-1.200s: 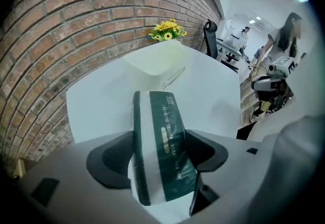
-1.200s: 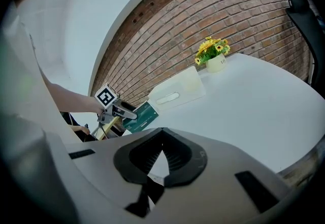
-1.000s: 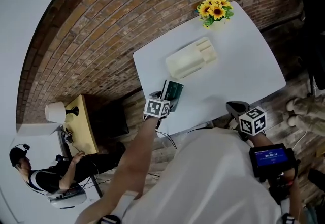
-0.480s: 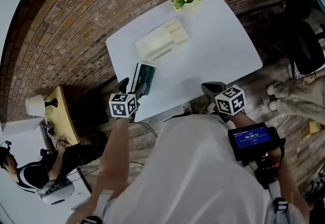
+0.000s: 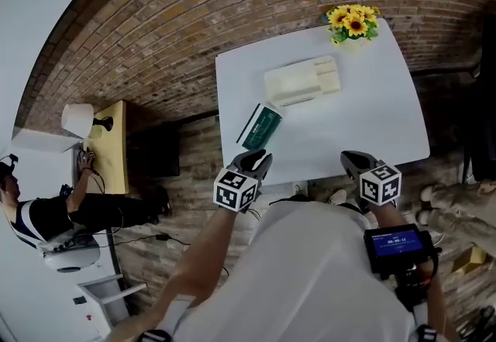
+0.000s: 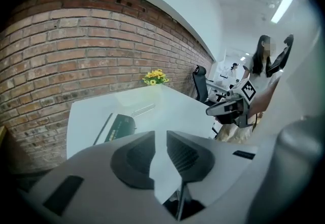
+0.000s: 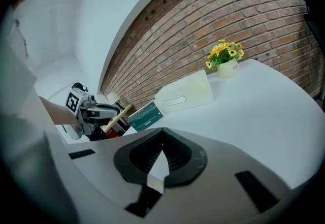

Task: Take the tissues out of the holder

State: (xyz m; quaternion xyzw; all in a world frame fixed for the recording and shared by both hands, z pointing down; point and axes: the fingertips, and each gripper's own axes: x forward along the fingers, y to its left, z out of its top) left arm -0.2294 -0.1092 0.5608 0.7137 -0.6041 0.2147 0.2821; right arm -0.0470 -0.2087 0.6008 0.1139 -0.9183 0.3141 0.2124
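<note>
The cream tissue holder (image 5: 302, 81) lies flat on the white table (image 5: 387, 123), towards its far side. A green tissue pack (image 5: 260, 126) lies on the table nearer me, just left of the holder and apart from both grippers. My left gripper (image 5: 258, 158) hovers at the table's near edge, short of the pack (image 6: 118, 126). Its jaws (image 6: 161, 136) are closing with a narrow gap and nothing between them. My right gripper (image 5: 353, 158) sits at the near edge further right, shut and empty (image 7: 162, 134). The right gripper view also shows the holder (image 7: 185, 93) and the pack (image 7: 147, 115).
A small pot of sunflowers (image 5: 353, 21) stands at the table's far right corner against the brick wall. A wooden side table with a lamp (image 5: 108, 154) stands left of the table, and a person sits beyond it (image 5: 39, 216). An office chair (image 6: 200, 78) is off the right side.
My left gripper has drawn back from the green pack to the table's near edge. The pack now lies alone on the table. The right gripper stays at the near edge.
</note>
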